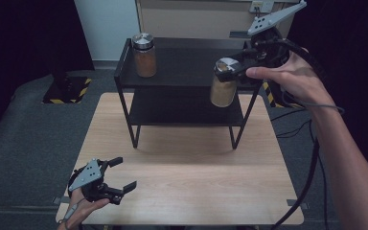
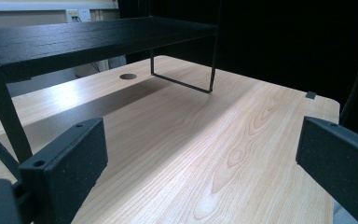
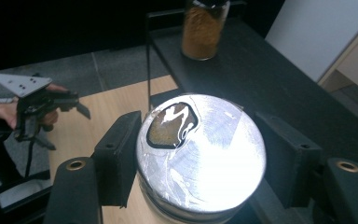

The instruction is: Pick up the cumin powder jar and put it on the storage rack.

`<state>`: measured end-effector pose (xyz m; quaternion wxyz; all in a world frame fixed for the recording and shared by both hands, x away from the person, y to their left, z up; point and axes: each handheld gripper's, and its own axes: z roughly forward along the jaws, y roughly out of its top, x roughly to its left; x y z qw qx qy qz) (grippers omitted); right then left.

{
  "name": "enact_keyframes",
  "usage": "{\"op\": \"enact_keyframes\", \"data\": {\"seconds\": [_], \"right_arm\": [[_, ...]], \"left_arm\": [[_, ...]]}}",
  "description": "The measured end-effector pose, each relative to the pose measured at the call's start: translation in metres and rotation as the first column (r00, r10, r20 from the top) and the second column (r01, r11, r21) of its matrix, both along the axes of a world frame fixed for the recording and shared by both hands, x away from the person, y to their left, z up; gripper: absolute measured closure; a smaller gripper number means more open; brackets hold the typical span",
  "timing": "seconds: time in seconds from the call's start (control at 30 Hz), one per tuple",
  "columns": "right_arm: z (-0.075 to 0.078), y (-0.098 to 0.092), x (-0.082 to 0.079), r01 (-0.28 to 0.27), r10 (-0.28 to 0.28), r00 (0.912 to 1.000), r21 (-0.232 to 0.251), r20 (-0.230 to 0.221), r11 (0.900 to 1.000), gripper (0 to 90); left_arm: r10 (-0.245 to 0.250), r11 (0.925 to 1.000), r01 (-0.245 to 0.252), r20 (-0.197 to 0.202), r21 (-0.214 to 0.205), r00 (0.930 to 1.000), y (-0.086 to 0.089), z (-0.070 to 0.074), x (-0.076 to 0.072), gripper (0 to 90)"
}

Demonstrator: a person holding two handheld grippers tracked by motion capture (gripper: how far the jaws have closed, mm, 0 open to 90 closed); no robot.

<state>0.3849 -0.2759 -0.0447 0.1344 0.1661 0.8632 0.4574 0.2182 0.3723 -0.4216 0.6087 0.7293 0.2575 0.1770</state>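
- Right gripper point(image 1: 239, 67): clamped on silver-lidded jar point(image 1: 224, 84), held above the black shelf's point(image 1: 182, 62) right end.
- Left gripper point(image 1: 120, 175): jaws apart, empty, over table point(image 1: 196, 182).
- Right gripper view: lid point(image 3: 200, 149) hides jar's contents; second jar point(image 3: 204, 28) top cropped.

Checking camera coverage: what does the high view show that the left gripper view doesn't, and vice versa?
High view only: the right gripper shut on a silver-lidded jar held at the shelf's right end, a second jar standing on the top shelf at its left, and the left gripper as a whole, open, low over the table's near left corner. Left gripper view only: a round hole in the tabletop beneath the shelf. Both: the black shelf and the wooden table.
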Motion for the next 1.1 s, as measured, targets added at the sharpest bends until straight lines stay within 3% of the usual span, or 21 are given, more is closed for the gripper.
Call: {"op": "enact_keyframes", "data": {"seconds": [0.37, 0.6, 0.63, 0.83, 0.87, 1.1], "right_arm": [[0.005, 0.001, 0.015, 0.047, -0.047, 0.9988, 0.009, -0.013, 0.9989, 35.4], [0.007, 0.009, 0.026, 0.126, -0.126, 0.9919, -0.004, -0.016, 0.9921, 35.4], [0.008, 0.013, 0.029, 0.158, -0.158, 0.9874, -0.011, -0.011, 0.9874, 35.4], [0.007, 0.015, 0.038, 0.225, -0.225, 0.9742, 0.000, -0.014, 0.9743, 35.4], [0.008, 0.017, 0.040, 0.257, -0.257, 0.9664, -0.001, -0.011, 0.9664, 35.4], [0.010, 0.021, 0.047, 0.342, -0.342, 0.9397, -0.011, 0.004, 0.9397, 35.4]], "left_arm": [[0.002, 1.0000, -0.002, 0.001, 0.002, 1.0000, 0.000, 0.000, 0.000, 0.9], [0.003, 1.0000, -0.003, 0.002, -0.002, 1.0000, 0.000, 0.000, -0.001, 0.9], [0.002, 1.0000, -0.002, 0.001, -0.003, 1.0000, 0.001, 0.000, 0.000, 0.9], [0.003, 1.0000, -0.003, 0.002, 0.000, 1.0000, 0.001, 0.001, 0.000, 1.0], [0.003, 1.0000, -0.003, 0.001, 0.000, 1.0000, 0.001, 0.001, 0.000, 1.0], [0.002, 1.0000, -0.002, 0.001, 0.001, 1.0000, 0.002, 0.001, 0.000, 1.0]]}}
